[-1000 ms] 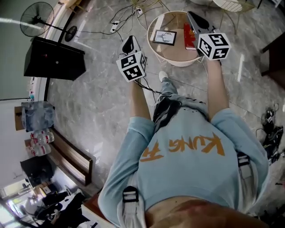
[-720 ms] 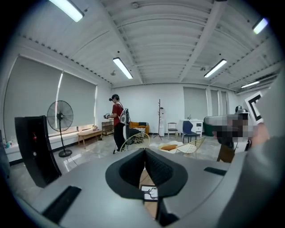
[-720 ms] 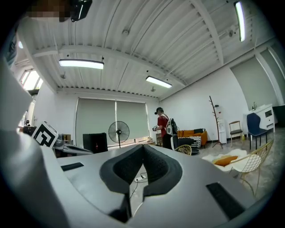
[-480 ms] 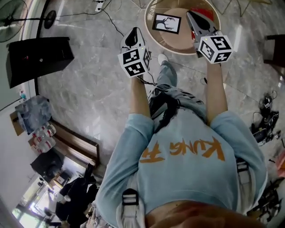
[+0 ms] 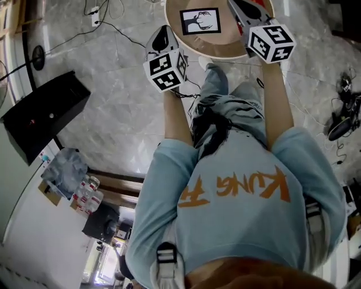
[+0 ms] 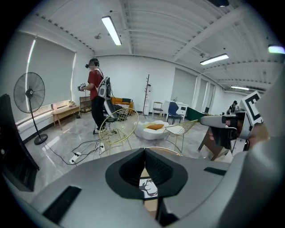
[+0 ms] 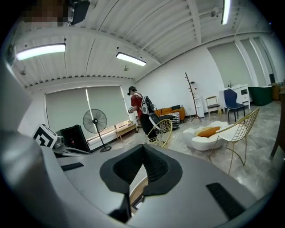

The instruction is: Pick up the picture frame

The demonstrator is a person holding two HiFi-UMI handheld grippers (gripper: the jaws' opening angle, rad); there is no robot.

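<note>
The picture frame (image 5: 200, 21), black-edged with a deer drawing, lies flat on the round wooden table (image 5: 194, 49) at the top of the head view. My left gripper (image 5: 160, 38) hovers over the floor just left of the table's rim, jaws shut and empty. My right gripper (image 5: 239, 7) reaches over the table's right part, beside the frame, also shut with nothing held. In the left gripper view a sliver of the frame (image 6: 150, 187) shows below the closed left gripper (image 6: 144, 151). The right gripper view has the closed right gripper (image 7: 143, 147) above the table edge (image 7: 136, 190).
A black box (image 5: 42, 113) stands on the marble floor at left, with cables (image 5: 107, 25) and a fan base (image 5: 38, 56) nearby. A pack of bottles (image 5: 87, 192) sits by a bench. Ahead are a person in red (image 6: 95, 100), a gold wire chair (image 6: 118, 129) and a fan (image 6: 29, 95).
Both grippers have swung forward and down toward the round table. The frame now sits closer, between the two grippers. Both pairs of jaws stayed shut.
</note>
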